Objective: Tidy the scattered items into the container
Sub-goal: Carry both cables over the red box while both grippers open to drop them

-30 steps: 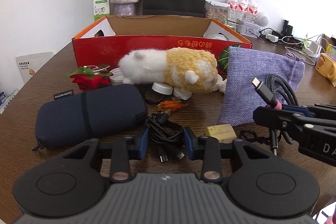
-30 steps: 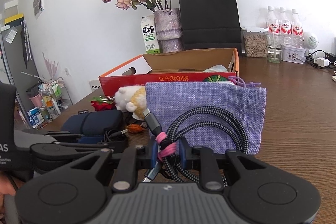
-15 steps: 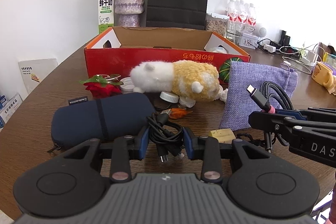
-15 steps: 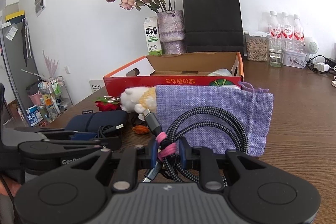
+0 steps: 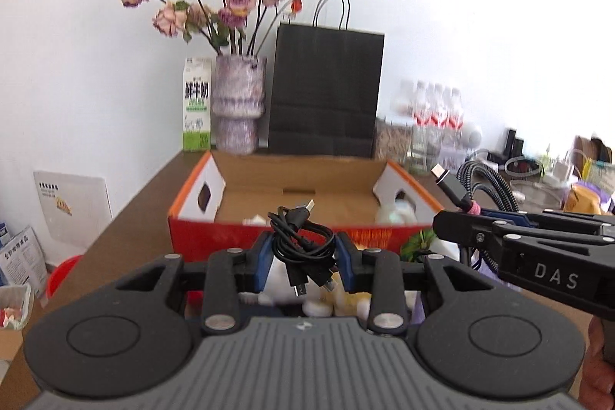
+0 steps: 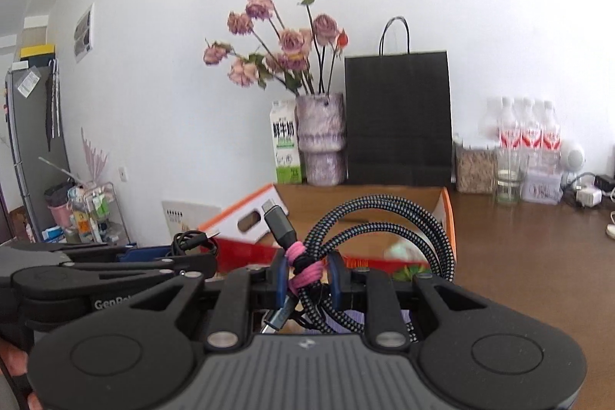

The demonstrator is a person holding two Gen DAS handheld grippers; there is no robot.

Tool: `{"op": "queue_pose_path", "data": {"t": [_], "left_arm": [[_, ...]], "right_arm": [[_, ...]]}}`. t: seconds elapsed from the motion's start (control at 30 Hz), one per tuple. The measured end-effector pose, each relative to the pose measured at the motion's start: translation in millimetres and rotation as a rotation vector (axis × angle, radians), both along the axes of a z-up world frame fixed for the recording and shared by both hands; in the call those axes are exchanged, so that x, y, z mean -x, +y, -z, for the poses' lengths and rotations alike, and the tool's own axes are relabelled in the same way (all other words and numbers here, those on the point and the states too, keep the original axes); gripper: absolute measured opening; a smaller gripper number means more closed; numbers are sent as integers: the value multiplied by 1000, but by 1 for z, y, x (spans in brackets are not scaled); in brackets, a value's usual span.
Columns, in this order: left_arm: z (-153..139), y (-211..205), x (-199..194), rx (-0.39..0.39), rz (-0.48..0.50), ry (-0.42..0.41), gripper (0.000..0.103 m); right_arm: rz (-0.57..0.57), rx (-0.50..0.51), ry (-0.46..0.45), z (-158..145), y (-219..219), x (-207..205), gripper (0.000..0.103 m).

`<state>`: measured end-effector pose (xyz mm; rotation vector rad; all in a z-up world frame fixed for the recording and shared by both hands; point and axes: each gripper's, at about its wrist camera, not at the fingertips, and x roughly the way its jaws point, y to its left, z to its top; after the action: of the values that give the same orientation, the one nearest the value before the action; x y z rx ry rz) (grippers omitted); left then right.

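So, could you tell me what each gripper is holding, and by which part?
Left gripper: thin black cable bundle, across its coil. Right gripper: braided cable, at its pink tie.

The left gripper (image 5: 301, 258) is being held level in the air, its jaws clamped on a black cable bundle (image 5: 301, 241). The right gripper (image 6: 309, 275) is being held alongside, pinching a braided cable coil (image 6: 384, 233).

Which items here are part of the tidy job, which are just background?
Job:
- cardboard box
- black cable bundle in left gripper
- braided cable in right gripper

Background:
- flower vase
- milk carton
- black paper bag
- water bottles
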<state>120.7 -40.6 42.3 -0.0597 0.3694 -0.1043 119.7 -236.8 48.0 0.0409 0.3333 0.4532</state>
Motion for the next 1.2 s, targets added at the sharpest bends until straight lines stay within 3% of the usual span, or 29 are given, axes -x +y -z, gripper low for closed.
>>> {"op": "queue_pose_path", "data": {"t": [0.37,0.57,0.67,0.83,1.2], "left_arm": [[-26,11,-81,62,-69,-71,35],[-15,19,-150,93,-165,-46,35],[3,24,-173,101,-180,4,35],[20,28,-180,78,-187,45,35],[27,20,-176,41,-164,66,35]], "right_arm": [[23,-26,-22,-24,36,-89,20],[59,-41,13,-19,52,-145,20],[79,-51,66,-10,54,-171,20],[93,-27,124,12,55,-185,20],[86,2,121,19,57,-180,20]]}}
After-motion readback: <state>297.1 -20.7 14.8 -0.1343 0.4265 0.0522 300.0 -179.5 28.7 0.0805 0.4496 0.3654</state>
